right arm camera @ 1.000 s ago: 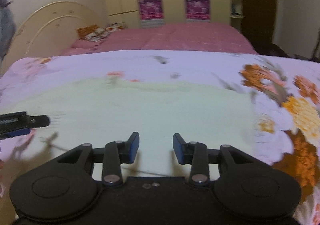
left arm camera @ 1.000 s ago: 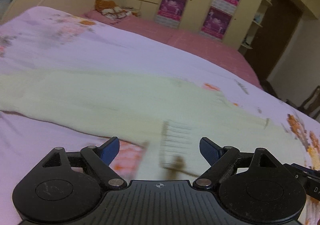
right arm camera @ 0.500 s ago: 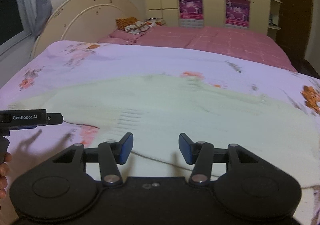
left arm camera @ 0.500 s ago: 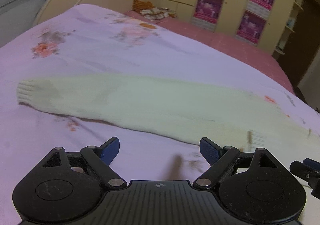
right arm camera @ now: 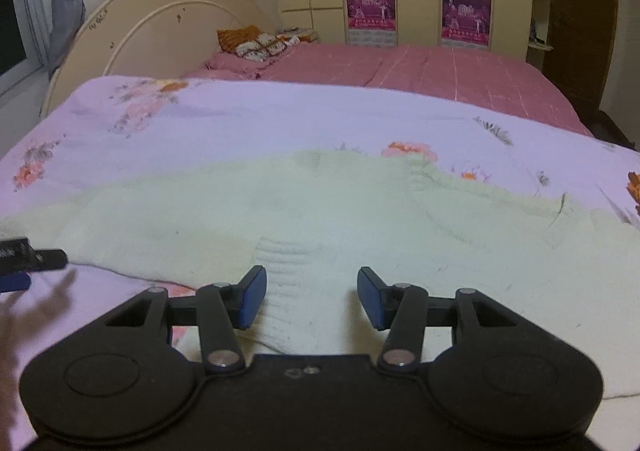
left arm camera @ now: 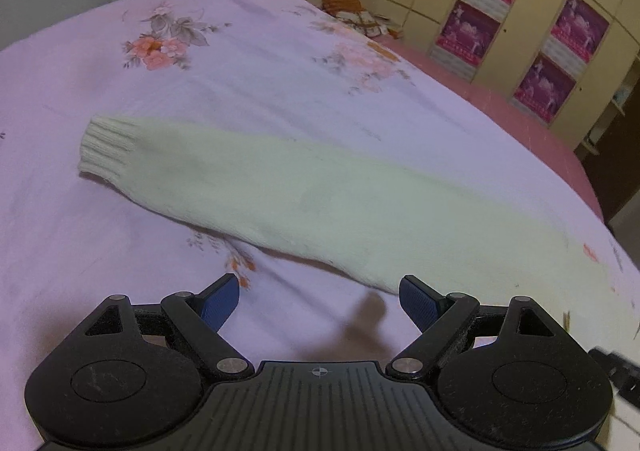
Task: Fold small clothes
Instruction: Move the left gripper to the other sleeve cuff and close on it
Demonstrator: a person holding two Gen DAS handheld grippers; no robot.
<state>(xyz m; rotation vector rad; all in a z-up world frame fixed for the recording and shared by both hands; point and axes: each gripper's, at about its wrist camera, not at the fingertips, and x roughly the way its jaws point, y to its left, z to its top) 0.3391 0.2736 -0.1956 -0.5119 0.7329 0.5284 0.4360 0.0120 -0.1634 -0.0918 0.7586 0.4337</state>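
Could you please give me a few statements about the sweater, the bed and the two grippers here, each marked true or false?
1. The sweater lies spread on the floral sheet. True.
2. The left gripper is shut on the sleeve cuff. False: it is open and empty, and the cuff lies on the sheet farther off.
3. The right gripper hovers open over the sweater. True.
4. The sweater is dark blue. False: it is a pale cream-green.
5. Pink posters hang on the wardrobe doors behind the bed. True.
6. The far bed has a green cover. False: its cover is pink.
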